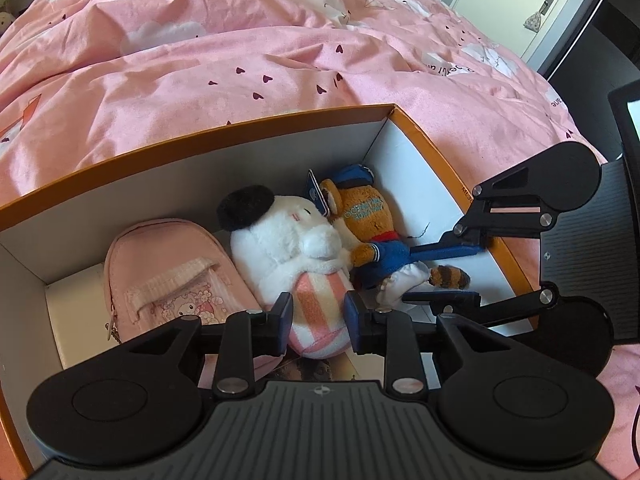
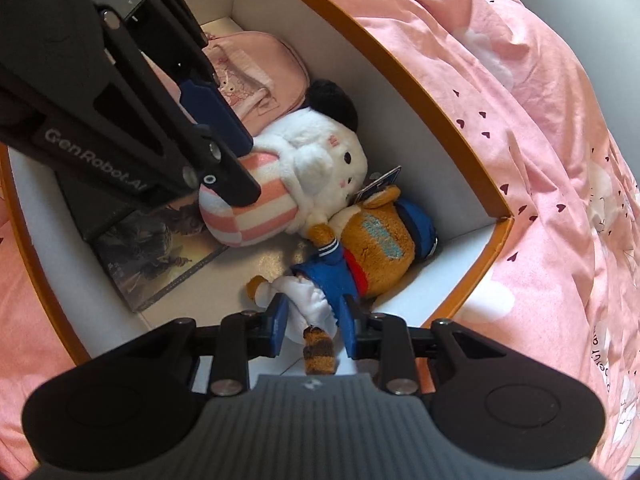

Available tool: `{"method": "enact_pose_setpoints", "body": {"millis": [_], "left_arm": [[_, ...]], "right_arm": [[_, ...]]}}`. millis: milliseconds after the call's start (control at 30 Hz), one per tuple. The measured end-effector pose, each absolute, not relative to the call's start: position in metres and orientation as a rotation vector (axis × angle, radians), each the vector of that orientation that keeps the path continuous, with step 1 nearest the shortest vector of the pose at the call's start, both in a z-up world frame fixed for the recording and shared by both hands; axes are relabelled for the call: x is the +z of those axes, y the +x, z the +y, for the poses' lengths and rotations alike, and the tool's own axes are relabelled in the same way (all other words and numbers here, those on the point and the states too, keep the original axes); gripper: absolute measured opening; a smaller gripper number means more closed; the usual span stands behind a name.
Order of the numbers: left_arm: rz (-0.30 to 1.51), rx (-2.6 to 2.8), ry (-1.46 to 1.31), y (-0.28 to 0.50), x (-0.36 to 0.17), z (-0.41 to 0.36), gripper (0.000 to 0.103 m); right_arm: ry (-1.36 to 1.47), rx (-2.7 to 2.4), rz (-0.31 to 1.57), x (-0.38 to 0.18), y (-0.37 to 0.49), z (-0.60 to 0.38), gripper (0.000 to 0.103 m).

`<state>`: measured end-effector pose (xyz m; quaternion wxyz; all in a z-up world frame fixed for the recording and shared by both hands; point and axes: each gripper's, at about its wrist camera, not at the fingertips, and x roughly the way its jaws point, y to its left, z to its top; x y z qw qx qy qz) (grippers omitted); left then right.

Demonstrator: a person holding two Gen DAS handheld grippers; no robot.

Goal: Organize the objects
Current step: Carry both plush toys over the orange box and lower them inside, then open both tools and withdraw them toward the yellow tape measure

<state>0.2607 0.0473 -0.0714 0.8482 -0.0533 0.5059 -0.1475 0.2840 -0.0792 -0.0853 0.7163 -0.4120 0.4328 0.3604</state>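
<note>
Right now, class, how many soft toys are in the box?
2. The white toy lies mid-box beside the pink pouch, between the left gripper's fingers. The brown toy lies toward the box's corner, at the right gripper. Others may be hidden.

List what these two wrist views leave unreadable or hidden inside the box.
- Book cover: right wrist view, half under the left hand-held gripper; title unreadable.
- Pink pouch lower end: left wrist view, behind that gripper.
- Bear plush face: turned away in both.
- Its tag: print too small.

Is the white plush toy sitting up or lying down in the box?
Lying down: the white plush toy rests on its side on the box floor, beside the brown plush.
</note>
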Motion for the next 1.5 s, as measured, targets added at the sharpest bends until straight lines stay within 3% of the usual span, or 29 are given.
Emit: {"method": "enact_pose_setpoints", "body": {"millis": [533, 667, 933, 1000, 1500], "left_arm": [[0.992, -0.254, -0.088, 0.258, -0.059, 0.050, 0.033], [0.920, -0.259, -0.105, 0.235, -0.032, 0.052, 0.033], [0.818, -0.301, -0.094, 0.165, 0.010, 0.041, 0.033], [0.828, -0.317, -0.097, 0.148, 0.010, 0.036, 0.033], [0.950, -0.218, -0.067, 0.072, -0.057, 0.001, 0.033]], "right_arm": [[-0.776, 0.762, 0.929, -0.072, 0.283, -0.084, 0.026], [-0.661, 0.762, 0.907, -0.044, 0.268, -0.098, 0.033], [-0.353, 0.704, 0.904, -0.002, 0.216, -0.136, 0.034], [-0.283, 0.692, 0.913, 0.000, 0.199, -0.146, 0.040], [-0.151, 0.480, 1.038, -0.074, 0.091, -0.183, 0.042]]}}
